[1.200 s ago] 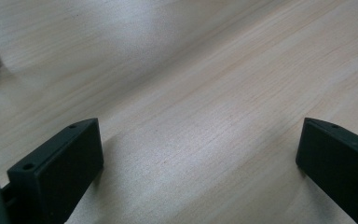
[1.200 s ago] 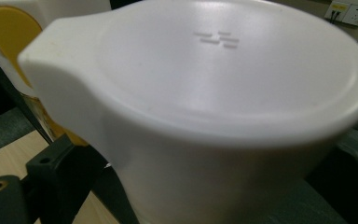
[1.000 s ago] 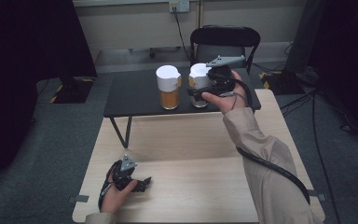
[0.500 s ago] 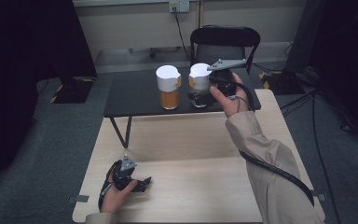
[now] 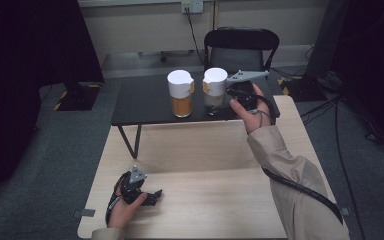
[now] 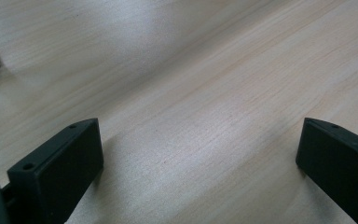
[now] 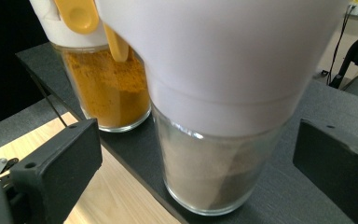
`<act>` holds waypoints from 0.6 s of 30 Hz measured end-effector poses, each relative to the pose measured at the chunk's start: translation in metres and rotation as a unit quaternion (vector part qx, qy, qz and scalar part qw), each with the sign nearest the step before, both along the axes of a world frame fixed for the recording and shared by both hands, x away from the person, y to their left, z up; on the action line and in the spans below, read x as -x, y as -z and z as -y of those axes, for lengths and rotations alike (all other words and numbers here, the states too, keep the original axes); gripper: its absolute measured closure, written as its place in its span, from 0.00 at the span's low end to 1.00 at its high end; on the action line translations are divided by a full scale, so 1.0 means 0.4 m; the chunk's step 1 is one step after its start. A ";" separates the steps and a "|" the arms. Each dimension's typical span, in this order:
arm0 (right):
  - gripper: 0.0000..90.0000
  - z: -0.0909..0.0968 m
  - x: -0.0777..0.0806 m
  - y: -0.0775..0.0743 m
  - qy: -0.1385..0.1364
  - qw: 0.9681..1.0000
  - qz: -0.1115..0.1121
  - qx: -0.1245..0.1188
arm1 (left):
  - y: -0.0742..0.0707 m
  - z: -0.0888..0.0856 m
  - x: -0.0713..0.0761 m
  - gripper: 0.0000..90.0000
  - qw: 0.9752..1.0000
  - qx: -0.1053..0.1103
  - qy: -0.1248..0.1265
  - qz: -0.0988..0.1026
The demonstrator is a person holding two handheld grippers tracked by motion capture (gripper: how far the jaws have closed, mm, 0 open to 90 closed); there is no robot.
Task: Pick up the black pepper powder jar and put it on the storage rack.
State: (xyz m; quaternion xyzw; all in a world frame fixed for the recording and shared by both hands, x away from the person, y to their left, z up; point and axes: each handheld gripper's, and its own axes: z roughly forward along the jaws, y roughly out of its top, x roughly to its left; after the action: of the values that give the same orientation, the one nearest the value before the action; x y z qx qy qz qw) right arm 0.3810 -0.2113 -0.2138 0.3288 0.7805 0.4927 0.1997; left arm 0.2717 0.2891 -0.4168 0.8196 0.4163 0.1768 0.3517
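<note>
Two tables, pale wood near us and black beyond, with two lidded jars on the black one.

We hold our right gripper [image 5: 230, 97] at the grey-powder jar [image 5: 214, 91], jaws wide apart with the jar between them, unclamped; the orange-powder jar [image 5: 181, 93] stands just beside it. Our left gripper [image 5: 152, 195] rests low on the wooden table [image 5: 205, 150], jaws apart over bare wood.

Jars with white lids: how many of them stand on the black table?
2. The jar of orange powder stands on the left; the jar of grey-brown powder stands beside it, just before the open right gripper.
</note>
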 end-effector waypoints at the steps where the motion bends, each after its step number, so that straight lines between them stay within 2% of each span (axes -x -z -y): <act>1: 0.00 0.002 0.001 0.001 0.000 1.000 0.001 0.000 | 0.000 0.000 0.000 0.00 1.000 0.000 0.000 0.000; 18: 0.00 0.026 0.022 0.034 -0.017 1.000 0.002 -0.009 | 0.000 0.000 0.000 0.00 1.000 0.000 -0.001 0.000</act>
State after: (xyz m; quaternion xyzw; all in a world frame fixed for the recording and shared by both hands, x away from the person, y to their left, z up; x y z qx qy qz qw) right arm 0.3721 -0.2217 -0.2274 0.3165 0.7812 0.5035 0.1898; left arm 0.2715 0.2890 -0.4170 0.8192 0.4167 0.1770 0.3521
